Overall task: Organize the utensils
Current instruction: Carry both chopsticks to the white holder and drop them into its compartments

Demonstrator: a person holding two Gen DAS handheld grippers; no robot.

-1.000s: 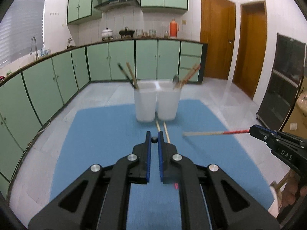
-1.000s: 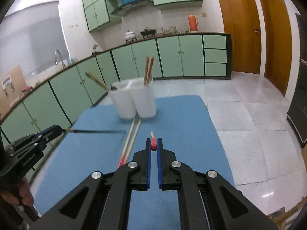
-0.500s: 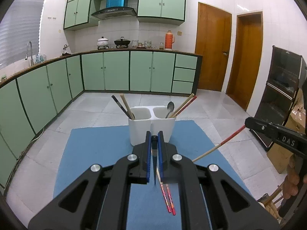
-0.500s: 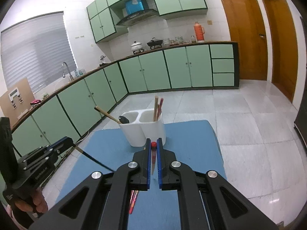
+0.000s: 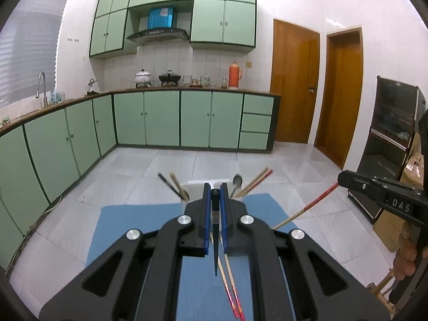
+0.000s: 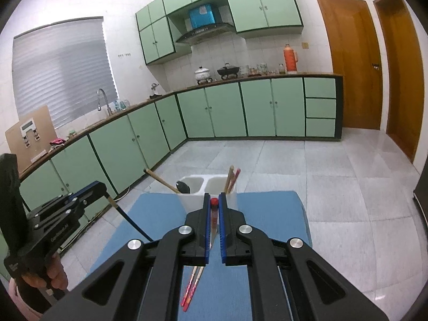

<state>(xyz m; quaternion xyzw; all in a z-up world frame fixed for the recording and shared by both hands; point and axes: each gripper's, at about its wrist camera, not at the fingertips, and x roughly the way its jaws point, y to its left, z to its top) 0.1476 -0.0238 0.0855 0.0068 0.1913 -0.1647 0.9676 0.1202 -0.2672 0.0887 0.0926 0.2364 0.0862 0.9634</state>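
Left gripper [image 5: 215, 196] is clenching a dark tapered chopstick [image 5: 215, 251], right gripper [image 6: 214, 206] a red-tipped wooden chopstick [image 6: 213, 223]; both are hanging tip-down, seemingly for dropping into the white two-compartment plastic holder [image 6: 198, 182] just ahead.

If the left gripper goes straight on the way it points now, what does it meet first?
Probably the white utensil holder, directly beyond the left gripper, which is shut on a dark chopstick. Depth is unclear, so it might pass above the rim.
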